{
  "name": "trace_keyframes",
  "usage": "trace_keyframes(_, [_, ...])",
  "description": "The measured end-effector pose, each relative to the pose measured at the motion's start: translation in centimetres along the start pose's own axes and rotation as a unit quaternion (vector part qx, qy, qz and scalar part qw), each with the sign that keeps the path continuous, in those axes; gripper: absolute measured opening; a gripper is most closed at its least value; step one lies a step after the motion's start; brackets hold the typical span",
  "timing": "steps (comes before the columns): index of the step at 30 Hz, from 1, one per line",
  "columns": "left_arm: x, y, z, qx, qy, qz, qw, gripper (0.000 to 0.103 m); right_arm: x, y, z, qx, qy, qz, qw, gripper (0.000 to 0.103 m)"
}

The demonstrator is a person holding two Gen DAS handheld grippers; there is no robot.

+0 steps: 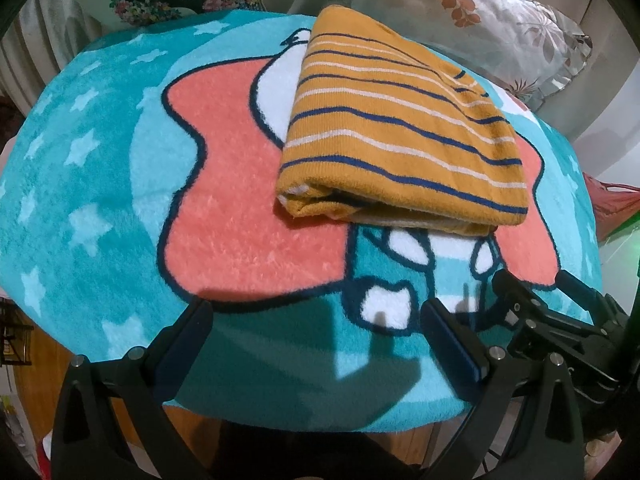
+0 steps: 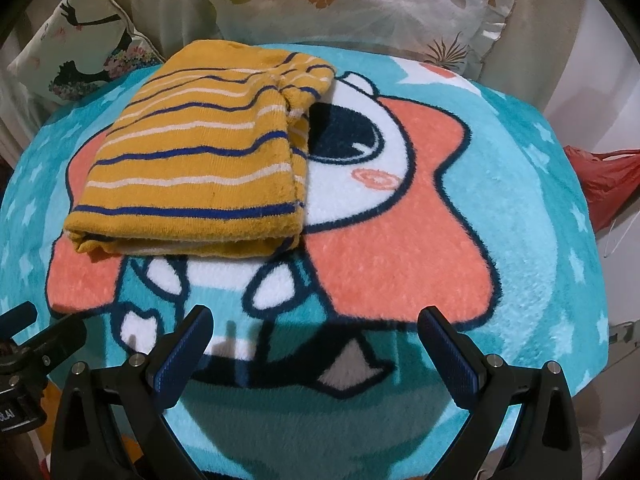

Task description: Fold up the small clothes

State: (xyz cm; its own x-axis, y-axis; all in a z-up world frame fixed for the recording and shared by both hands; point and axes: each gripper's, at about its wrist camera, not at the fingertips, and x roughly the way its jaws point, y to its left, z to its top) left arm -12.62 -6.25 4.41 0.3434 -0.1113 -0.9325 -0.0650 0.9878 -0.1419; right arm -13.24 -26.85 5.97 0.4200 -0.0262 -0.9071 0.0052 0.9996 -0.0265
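Observation:
A mustard-yellow garment with blue and white stripes (image 1: 400,132) lies folded into a compact rectangle on a fluffy teal cartoon blanket (image 1: 100,168). It also shows in the right wrist view (image 2: 196,164), left of centre. My left gripper (image 1: 316,320) is open and empty, hovering over the blanket's near edge, short of the garment. My right gripper (image 2: 316,324) is open and empty, also near the front edge, to the right of the garment. The right gripper shows at the lower right of the left wrist view (image 1: 532,296).
Floral cushions (image 2: 360,4) and a printed cushion (image 2: 80,52) lean behind the blanket. A red plastic bag (image 2: 604,184) lies off the right side. The blanket (image 2: 520,200) covers a small raised surface whose front edge drops away below the grippers.

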Motion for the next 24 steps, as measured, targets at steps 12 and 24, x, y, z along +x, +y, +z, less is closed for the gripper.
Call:
trace_keyframes(12, [0.5,0.5,-0.3,-0.007,0.012,-0.002,0.9999,0.103,0.2,0.8,-0.2,-0.008,0.003,0.000,1.000,0.103])
trace_keyframes(24, [1.2,0.9,-0.4,-0.013,0.025,-0.003,0.9996,0.103,0.4,1.6,-0.1,-0.019,0.007,0.000,1.000,0.103])
